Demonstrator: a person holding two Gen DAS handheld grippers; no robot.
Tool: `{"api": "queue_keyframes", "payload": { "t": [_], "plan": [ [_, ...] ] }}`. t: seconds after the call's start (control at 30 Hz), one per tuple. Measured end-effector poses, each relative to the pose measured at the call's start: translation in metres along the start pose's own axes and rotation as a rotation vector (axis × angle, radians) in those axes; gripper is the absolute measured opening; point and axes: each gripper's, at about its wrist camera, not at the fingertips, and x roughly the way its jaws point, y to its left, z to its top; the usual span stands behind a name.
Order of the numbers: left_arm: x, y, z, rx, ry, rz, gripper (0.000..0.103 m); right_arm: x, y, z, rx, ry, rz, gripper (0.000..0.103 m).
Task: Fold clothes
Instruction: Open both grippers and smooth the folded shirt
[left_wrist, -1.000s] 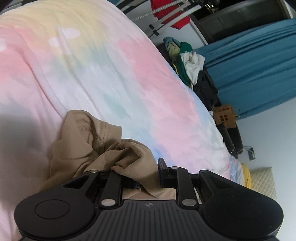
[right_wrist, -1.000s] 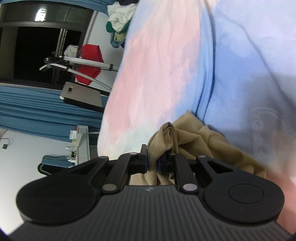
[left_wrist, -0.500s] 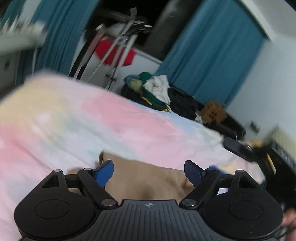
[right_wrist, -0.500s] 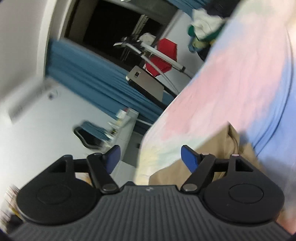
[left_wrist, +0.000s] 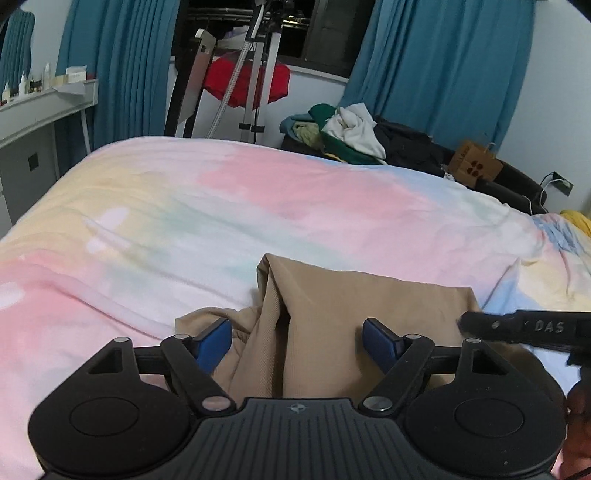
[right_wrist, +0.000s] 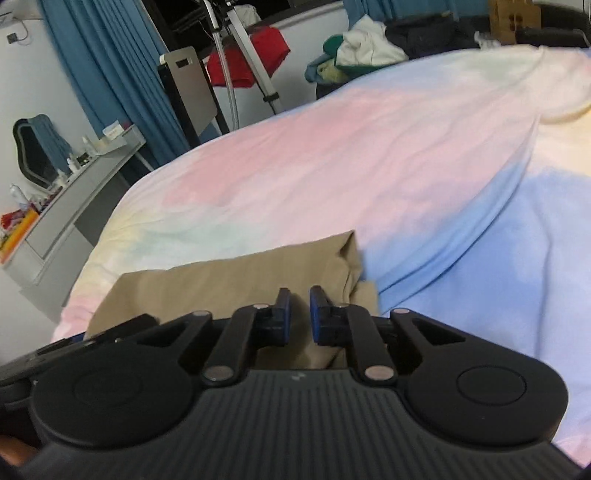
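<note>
Both claws have rolled level since earlier: left claw (left_wrist: 297, 341) is standing spread over the tan garment (left_wrist: 354, 314); right claw (right_wrist: 298, 315), just closing, is nearly pressed together, pinching nothing.

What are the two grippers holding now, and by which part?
Nothing. The left gripper stands open over the tan garment; the right gripper, jaws just closing, pinches no cloth.

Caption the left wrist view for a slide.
Left gripper, jaws open, above a folded tan garment on a pastel bedspread.
</note>
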Motion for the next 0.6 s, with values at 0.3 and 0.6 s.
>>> {"api": "queue_keyframes", "payload": {
  "t": [0.3,0.6],
  "plan": [
    [-0.045,-0.021,-0.005,0.098,-0.035,0.022,0.081,-0.034,0.010,-0.006,-0.073,-0.014,0.023,0.016],
    [-0.035,-0.021,-0.014,0.115,0.029,0.026,0.083,-0.011,0.012,-0.013,-0.114,0.094,0.003,0.015]
  ]
}}
